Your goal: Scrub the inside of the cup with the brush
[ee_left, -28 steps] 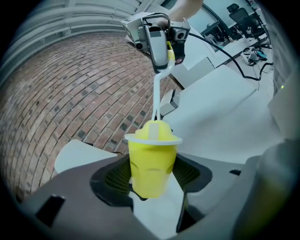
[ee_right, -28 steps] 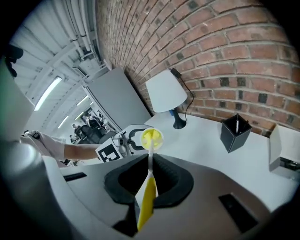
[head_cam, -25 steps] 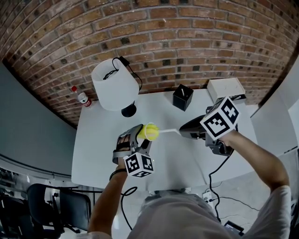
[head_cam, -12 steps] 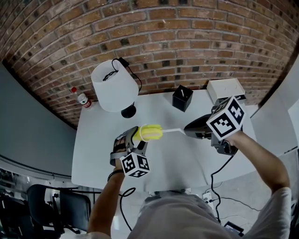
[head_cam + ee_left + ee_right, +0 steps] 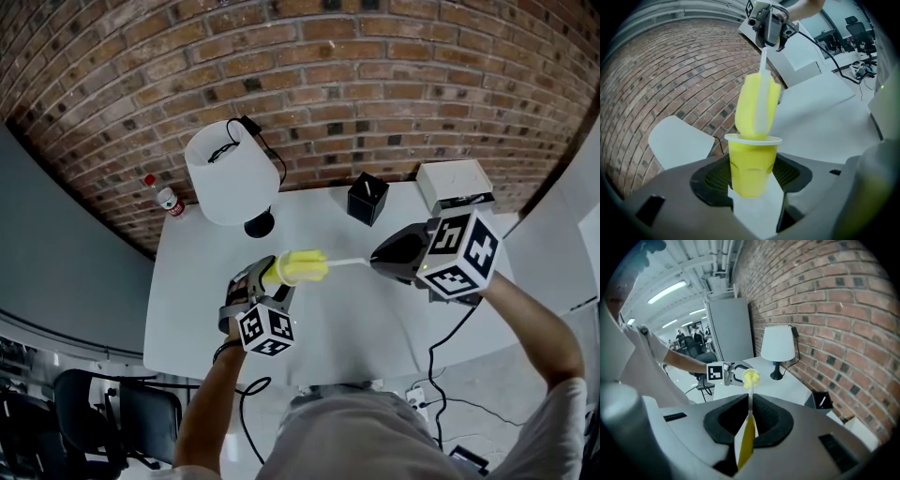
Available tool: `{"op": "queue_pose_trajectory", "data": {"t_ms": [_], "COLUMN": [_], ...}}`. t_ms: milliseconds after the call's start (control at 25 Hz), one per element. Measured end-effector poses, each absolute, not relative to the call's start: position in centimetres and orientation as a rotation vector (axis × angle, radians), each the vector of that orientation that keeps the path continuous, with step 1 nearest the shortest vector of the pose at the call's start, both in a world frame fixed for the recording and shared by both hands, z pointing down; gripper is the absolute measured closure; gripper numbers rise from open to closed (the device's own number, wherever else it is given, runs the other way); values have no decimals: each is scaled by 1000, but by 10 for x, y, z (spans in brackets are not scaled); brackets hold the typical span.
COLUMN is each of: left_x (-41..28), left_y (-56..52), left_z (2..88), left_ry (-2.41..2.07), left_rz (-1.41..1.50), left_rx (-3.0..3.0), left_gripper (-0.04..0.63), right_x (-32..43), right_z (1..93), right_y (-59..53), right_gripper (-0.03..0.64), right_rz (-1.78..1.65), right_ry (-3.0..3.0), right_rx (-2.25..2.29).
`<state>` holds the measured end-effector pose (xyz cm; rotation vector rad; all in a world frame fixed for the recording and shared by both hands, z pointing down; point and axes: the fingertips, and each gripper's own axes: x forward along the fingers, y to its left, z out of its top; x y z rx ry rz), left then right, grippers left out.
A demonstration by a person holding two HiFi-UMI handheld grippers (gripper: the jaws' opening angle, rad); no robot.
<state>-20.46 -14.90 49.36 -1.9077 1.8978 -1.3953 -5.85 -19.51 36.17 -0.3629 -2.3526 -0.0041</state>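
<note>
My left gripper [image 5: 753, 182] is shut on a yellow plastic cup [image 5: 752, 157], with the jaws pressing on its two sides. The brush's yellow sponge head [image 5: 757, 105] has its lower end inside the cup mouth, and most of it stands above the rim. A thin white stem [image 5: 347, 262] runs from the head to my right gripper [image 5: 749, 420], which is shut on the brush's yellow handle [image 5: 746, 444]. In the head view the cup [image 5: 271, 275] and the sponge head [image 5: 302, 267] hang above the white table [image 5: 347, 319], between the left gripper [image 5: 259, 281] and the right gripper [image 5: 386, 255].
A white lamp [image 5: 230, 173] stands at the table's back left, by the brick wall. A black pen holder [image 5: 367, 197] and a white box [image 5: 453, 180] sit at the back right. A red-capped bottle [image 5: 167, 199] lies off the left corner. Cables hang over the front edge.
The right gripper has rolled about its own line, so its marker cube shows other faces. The sponge head, a round blob at the cup mouth before, now shows long outside the rim.
</note>
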Motion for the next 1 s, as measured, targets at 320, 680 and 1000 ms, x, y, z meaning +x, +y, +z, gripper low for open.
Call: {"op": "queue_pose_trajectory", "data": {"t_ms": [320, 680, 1000], "left_x": [-196, -192, -185], "left_y": [-149, -148, -149], "left_z": [498, 497, 495], "left_ry": [1870, 1843, 1784], "left_rz": [-1371, -1362, -1381], "left_rx": [-1994, -2019, -2012], "left_gripper": [318, 318, 318], "right_x": [-60, -55, -52], "right_z": [350, 353, 357], "right_y": [-175, -160, -156], "right_gripper": [592, 591, 592], "right_rz": [-549, -1023, -1271], "right_ry": [-2317, -2170, -2057], "right_rx": [-446, -506, -536]}}
